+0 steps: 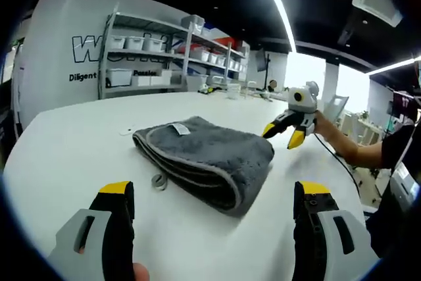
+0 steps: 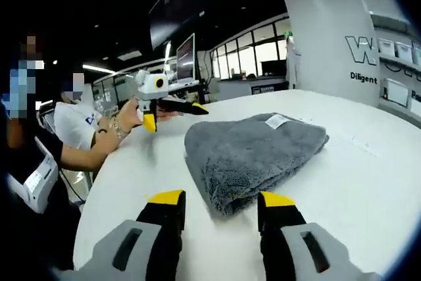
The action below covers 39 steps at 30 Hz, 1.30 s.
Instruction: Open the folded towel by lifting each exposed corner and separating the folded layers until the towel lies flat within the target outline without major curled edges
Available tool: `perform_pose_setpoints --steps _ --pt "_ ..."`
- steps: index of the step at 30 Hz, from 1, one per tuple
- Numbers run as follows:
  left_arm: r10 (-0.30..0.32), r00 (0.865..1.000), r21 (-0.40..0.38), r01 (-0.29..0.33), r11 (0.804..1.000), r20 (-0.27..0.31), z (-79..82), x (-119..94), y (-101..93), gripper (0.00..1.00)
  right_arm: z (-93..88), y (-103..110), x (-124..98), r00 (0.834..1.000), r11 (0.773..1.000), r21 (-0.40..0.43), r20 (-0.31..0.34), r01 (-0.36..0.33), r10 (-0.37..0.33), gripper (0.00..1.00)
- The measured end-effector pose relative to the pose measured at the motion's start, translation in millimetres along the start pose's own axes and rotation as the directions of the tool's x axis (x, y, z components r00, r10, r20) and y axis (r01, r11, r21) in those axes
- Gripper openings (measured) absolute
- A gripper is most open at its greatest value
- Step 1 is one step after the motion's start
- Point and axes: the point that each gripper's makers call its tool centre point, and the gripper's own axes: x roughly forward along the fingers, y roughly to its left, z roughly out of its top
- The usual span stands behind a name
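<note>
While folded in thick layers, fluffy grey towel (image 1: 200,158) with a small white label (image 1: 178,128), flat on the white round counter (image 1: 66,156). Just behind it in the left gripper view, right yellow-tipped tool (image 1: 284,134), spread, above the counter. Near its fold in the right gripper view, right tool (image 2: 221,203) apart from it; left tool (image 2: 172,114) spread, beyond the towel.

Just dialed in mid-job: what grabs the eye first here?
The folded grey towel lies mid-table with its white label facing up. Both grippers are open and off it: the right gripper hovers at its far edge, and the left gripper is held above the white table.
</note>
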Motion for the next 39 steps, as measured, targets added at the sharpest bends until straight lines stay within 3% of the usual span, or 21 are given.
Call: perform_pose_setpoints --steps 11,20,26,39 --pt "0.004 1.0 -0.007 -0.004 1.0 -0.005 -1.1 0 1.5 1.0 -13.1 -20 -5 0.994 0.995 0.04 -0.053 0.095 -0.093 0.85" --pt "0.004 1.0 -0.001 -0.004 1.0 0.001 0.0 0 -1.6 1.0 -24.8 -29 -8 0.985 0.988 0.051 -0.106 0.143 -0.137 0.99" --pt "0.002 1.0 -0.003 -0.002 1.0 0.002 1.1 -1 -0.1 1.0 -26.5 -29 -8 0.984 0.988 0.059 -0.113 0.143 -0.136 0.99" --pt "-0.001 1.0 0.003 0.001 1.0 -0.02 -2.4 1 -0.5 1.0 -12.9 -26 -13 0.99 0.989 0.077 -0.07 0.124 -0.119 0.99"
